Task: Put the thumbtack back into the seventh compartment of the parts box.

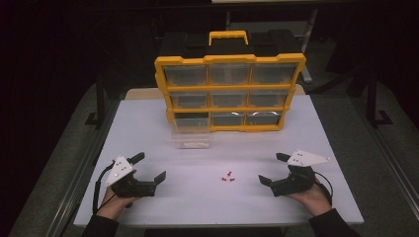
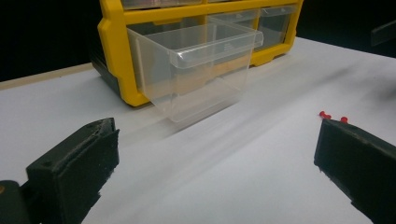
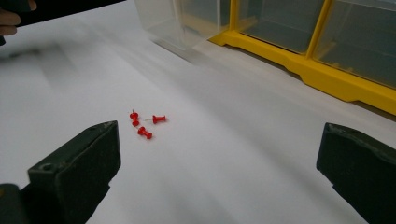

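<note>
Pushpins (image 1: 228,177) lie between wide-open tongs, apparently untouched.

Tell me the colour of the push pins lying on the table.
Red; the push pins show best in the right gripper view.

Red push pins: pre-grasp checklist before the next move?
1. Red push pins lie loose on the white table, none held: ok.
2. Right gripper jaws apart, empty: ok.
3. Left gripper jaws apart, empty: ok.
4. Clear drawer pulled out of the yellow organizer, top open: ok.
5. Drawer contents: cannot tell.
6. Pins bunched close together, single pick unclear: cannot tell.
</note>
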`<state>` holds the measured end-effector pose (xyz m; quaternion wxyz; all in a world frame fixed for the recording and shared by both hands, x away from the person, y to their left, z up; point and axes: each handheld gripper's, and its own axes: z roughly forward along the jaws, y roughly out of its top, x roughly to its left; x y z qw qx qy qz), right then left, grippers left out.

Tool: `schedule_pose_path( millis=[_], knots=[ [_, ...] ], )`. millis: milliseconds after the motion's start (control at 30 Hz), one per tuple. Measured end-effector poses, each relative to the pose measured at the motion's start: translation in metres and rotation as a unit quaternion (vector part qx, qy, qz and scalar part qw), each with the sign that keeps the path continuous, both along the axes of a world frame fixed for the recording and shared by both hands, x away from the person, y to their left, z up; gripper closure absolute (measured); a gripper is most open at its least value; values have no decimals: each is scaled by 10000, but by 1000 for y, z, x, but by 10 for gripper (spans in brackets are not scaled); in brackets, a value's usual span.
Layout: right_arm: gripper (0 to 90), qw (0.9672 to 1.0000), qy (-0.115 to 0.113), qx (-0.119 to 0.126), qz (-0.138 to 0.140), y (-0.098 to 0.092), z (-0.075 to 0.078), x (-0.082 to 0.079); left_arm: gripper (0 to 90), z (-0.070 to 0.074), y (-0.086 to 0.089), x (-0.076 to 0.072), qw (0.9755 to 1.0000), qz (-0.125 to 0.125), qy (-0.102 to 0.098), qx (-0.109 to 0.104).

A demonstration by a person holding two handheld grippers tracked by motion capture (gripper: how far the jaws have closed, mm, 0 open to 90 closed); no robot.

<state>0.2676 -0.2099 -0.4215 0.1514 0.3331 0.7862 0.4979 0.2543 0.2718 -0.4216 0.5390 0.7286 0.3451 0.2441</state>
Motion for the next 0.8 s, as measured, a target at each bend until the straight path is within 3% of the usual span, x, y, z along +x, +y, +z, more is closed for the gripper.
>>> schedule_pose_path(
  millis=[400,800],
  knots=[
    [2,9993,182,-178,273,8,8,5,0,-1,-2,0,10000,-27,-2,41],
    [95,9967,396,-343,613,20,12,12,0,-1,-2,0,10000,-64,3,27]
  ],
)
